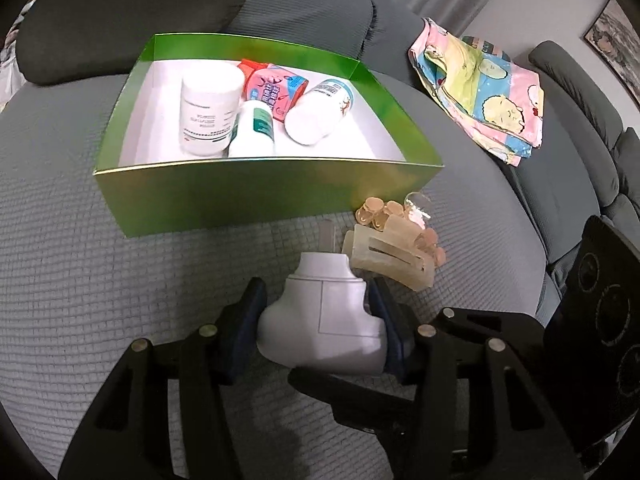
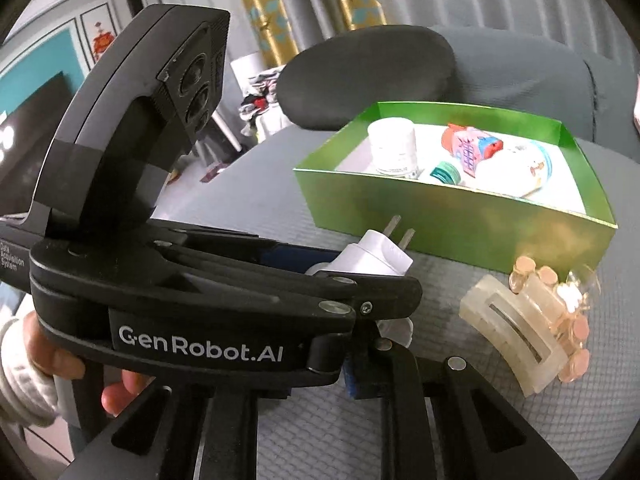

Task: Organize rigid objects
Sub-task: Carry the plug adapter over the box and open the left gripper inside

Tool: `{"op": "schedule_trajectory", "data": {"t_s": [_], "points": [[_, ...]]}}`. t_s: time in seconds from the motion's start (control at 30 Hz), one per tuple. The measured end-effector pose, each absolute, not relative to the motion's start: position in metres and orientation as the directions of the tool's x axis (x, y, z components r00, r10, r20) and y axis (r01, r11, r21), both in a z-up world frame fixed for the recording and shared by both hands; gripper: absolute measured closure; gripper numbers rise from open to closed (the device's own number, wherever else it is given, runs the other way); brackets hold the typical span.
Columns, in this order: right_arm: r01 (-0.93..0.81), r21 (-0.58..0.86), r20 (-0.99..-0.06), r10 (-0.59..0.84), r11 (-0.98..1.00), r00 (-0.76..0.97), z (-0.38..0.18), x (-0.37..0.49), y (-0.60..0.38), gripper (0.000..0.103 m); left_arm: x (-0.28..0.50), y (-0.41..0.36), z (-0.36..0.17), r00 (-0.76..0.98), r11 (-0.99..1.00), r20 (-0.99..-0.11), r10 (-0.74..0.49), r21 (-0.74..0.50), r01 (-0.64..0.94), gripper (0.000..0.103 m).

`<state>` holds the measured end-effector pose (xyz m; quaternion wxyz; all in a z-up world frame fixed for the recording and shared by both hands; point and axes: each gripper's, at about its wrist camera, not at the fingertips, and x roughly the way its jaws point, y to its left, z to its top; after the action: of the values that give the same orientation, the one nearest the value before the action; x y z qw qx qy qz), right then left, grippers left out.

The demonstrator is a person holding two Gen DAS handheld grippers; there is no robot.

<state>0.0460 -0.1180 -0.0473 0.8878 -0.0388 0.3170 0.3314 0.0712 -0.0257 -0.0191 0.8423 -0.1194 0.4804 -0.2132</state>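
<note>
Your left gripper (image 1: 320, 320) is closed nearly all the way on the white plug (image 1: 324, 320): both blue pads (image 1: 248, 320) press its sides, and its two prongs point forward toward the green box (image 1: 264, 196). In the right wrist view the same plug (image 2: 372, 258) pokes out past the left gripper's (image 2: 360, 264) black fingers, prongs up and angled at the box (image 2: 460, 224).

Your right gripper (image 2: 360, 360) has its jaws all but together. It sits low in its own view, tucked under the left tool; a bit of white shows by its blue pad (image 2: 354, 376), but you cannot tell from here whether it grips anything.

The cream hair clip (image 1: 390, 266) lies on the grey cushion (image 1: 100, 260) just beside the plug, to its right, with a cluster of pink-gold beads (image 1: 384, 212) touching its far side, near the box's front corner. The clip (image 2: 516, 340) is in neither gripper.

Inside the box lie three white bottles (image 1: 208, 112) and a pink carton (image 1: 272, 88). A patterned cloth (image 1: 480, 88) lies well apart, to the right.
</note>
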Motion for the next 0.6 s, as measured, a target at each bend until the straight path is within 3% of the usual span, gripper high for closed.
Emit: {"op": "schedule_trajectory", "data": {"t_s": [0.6], "points": [[-0.649,0.102,-0.523,0.596,0.754,0.610,0.004,0.053,-0.124,0.086,0.093,-0.026,0.034,0.515,0.883,-0.717,-0.470,-0.392,0.259,0.052]]}}
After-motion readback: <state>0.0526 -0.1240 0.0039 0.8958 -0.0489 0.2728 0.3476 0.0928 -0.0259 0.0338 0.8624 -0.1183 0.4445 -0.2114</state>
